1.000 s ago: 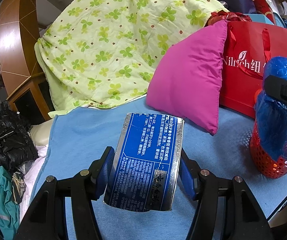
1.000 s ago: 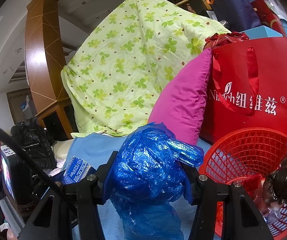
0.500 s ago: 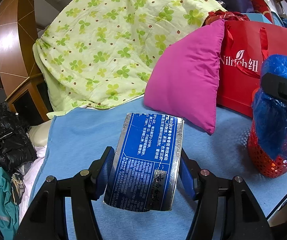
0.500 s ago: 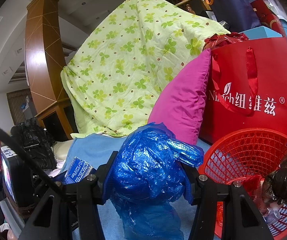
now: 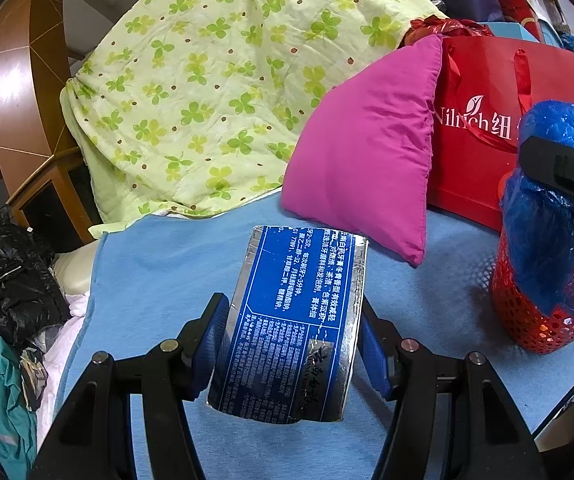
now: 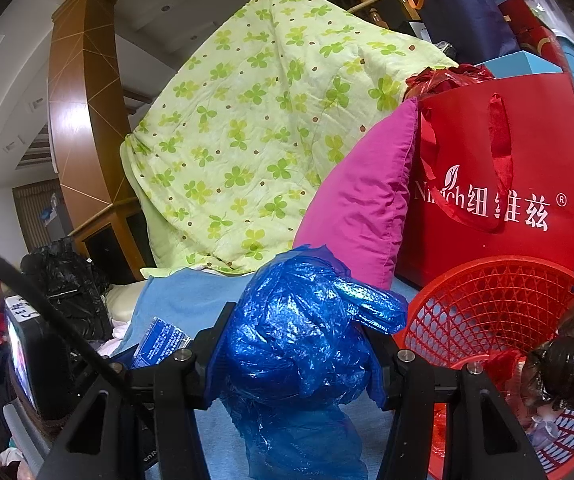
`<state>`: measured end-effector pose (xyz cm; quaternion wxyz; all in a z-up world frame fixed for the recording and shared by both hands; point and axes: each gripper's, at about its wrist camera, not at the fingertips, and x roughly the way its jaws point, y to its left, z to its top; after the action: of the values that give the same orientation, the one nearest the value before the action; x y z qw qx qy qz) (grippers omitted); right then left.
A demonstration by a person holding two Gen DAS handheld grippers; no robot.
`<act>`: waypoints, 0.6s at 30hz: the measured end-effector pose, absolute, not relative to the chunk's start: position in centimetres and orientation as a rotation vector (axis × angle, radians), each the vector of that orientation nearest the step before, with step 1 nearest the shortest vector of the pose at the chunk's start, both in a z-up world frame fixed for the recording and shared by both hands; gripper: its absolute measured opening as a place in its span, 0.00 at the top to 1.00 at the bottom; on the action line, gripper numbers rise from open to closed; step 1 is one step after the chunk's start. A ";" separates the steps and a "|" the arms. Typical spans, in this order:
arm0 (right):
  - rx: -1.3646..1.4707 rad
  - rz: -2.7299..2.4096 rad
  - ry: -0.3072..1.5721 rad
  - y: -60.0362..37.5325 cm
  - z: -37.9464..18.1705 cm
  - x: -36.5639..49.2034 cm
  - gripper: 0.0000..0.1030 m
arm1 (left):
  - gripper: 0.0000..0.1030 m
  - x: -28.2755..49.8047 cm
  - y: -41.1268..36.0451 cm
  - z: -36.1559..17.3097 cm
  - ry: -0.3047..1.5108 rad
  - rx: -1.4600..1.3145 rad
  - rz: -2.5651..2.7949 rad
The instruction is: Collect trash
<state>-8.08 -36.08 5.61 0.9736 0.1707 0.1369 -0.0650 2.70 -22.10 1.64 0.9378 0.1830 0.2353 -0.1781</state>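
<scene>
My left gripper is shut on a blue and silver carton with white print, held above the light blue blanket. My right gripper is shut on a crumpled blue plastic bag, just left of the red mesh basket. The basket holds a dark crumpled bag and other scraps. In the left wrist view the bag hangs over the basket at the right. The carton shows at lower left in the right wrist view.
A pink pillow leans on a red paper bag behind the basket. A green clover quilt is piled at the back. Black bags and clothes lie off the blanket's left edge. A wooden post stands left.
The left view has shifted slightly left, so pillow, red bag and basket sit a little further left. The right gripper with the blue bag has barely moved. Both grips are unchanged.
</scene>
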 end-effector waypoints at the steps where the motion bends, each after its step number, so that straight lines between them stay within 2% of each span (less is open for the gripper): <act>1: 0.344 -0.133 0.275 -36.0 5.6 -8.3 0.43 | 0.38 2.7 -22.2 1.6 0.480 0.377 -0.363; 18: 0.349 -0.133 0.273 -36.4 5.6 -8.3 0.43 | 0.38 2.7 -22.6 1.3 0.491 0.396 -0.381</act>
<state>-8.30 -36.35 5.60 0.9733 0.1729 0.1355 -0.0660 2.67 -22.60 1.30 0.9329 0.1936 0.2400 -0.1861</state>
